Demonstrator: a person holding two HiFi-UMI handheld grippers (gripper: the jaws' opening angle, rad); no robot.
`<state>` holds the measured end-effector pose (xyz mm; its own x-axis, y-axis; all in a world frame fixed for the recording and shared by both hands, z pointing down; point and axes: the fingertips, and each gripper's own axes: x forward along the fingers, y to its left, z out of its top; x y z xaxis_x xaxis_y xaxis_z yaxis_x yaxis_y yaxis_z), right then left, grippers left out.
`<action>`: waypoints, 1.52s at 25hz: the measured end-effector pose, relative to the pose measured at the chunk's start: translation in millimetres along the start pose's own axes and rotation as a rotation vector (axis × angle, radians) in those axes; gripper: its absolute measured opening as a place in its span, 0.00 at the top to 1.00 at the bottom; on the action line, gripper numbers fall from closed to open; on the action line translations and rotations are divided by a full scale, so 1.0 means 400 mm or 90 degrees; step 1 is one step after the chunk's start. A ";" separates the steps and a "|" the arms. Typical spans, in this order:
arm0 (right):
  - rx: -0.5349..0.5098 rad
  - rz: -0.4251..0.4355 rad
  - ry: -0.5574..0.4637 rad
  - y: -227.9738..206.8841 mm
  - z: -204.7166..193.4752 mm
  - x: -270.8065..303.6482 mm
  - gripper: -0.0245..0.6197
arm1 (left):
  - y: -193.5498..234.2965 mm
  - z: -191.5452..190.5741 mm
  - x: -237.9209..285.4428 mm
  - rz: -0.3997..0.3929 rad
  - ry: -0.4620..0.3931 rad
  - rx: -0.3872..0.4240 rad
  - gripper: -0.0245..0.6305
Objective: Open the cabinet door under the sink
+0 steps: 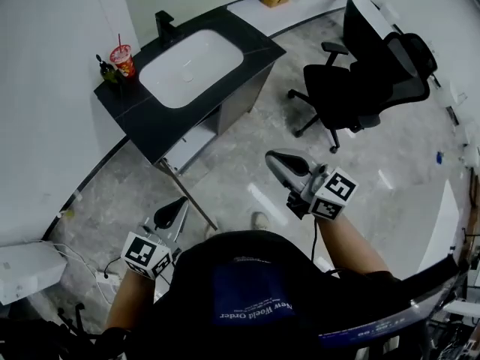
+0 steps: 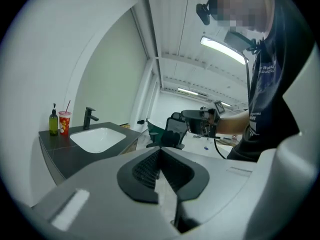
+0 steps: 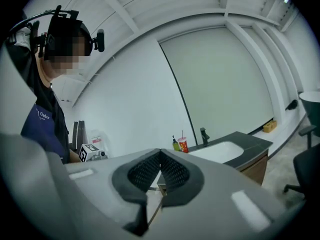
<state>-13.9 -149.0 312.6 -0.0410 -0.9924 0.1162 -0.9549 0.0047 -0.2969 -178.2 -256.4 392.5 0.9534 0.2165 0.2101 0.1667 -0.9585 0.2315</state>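
The sink cabinet [image 1: 244,100] carries a black counter [image 1: 150,122] with a white basin [image 1: 191,58]. From its front a thin door [image 1: 196,201] stands swung out toward me, seen edge-on, with a pale panel [image 1: 187,147] showing under the counter's edge. My left gripper [image 1: 171,210] hangs raised just left of that door's outer end, apart from it, jaws shut and empty [image 2: 160,151]. My right gripper [image 1: 277,160] is held up to the right of the door, also shut with nothing between its pads [image 3: 160,153]. Each gripper view looks level across the room toward the sink.
A black office chair [image 1: 360,81] stands on the floor right of the cabinet. On the counter's back corner are a red cup with a straw [image 1: 122,58], a green soap bottle [image 1: 107,70] and a black faucet [image 1: 163,22]. A white box [image 1: 26,272] and cables lie at the lower left.
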 end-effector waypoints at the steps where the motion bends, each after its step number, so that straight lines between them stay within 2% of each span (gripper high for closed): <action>1: 0.000 0.006 -0.002 -0.002 0.010 -0.018 0.96 | -0.014 0.022 0.005 0.007 -0.009 -0.002 0.96; 6: -0.010 0.045 -0.002 -0.046 0.065 -0.119 0.96 | -0.091 0.139 0.071 0.047 -0.056 -0.021 0.96; 12: -0.022 0.084 -0.006 -0.147 0.143 -0.302 0.96 | -0.229 0.216 0.219 0.070 -0.116 -0.088 0.96; 17: -0.034 0.112 -0.013 -0.245 0.210 -0.410 0.96 | -0.302 0.273 0.330 0.095 -0.149 -0.081 0.96; 22: -0.038 0.141 -0.015 -0.315 0.256 -0.452 0.96 | -0.326 0.314 0.397 0.117 -0.154 -0.079 0.96; 31: -0.038 0.185 -0.013 -0.406 0.284 -0.384 0.96 | -0.244 0.351 0.467 0.155 -0.157 -0.096 0.96; 38: -0.051 0.173 -0.005 -0.493 0.330 -0.204 0.96 | -0.035 0.393 0.495 0.163 -0.180 -0.120 0.96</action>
<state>216.5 -85.4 236.7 -0.2961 -0.9545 0.0347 -0.9297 0.2797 -0.2395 47.8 -229.2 281.5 0.9939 -0.1081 0.0199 -0.1075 -0.9185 0.3804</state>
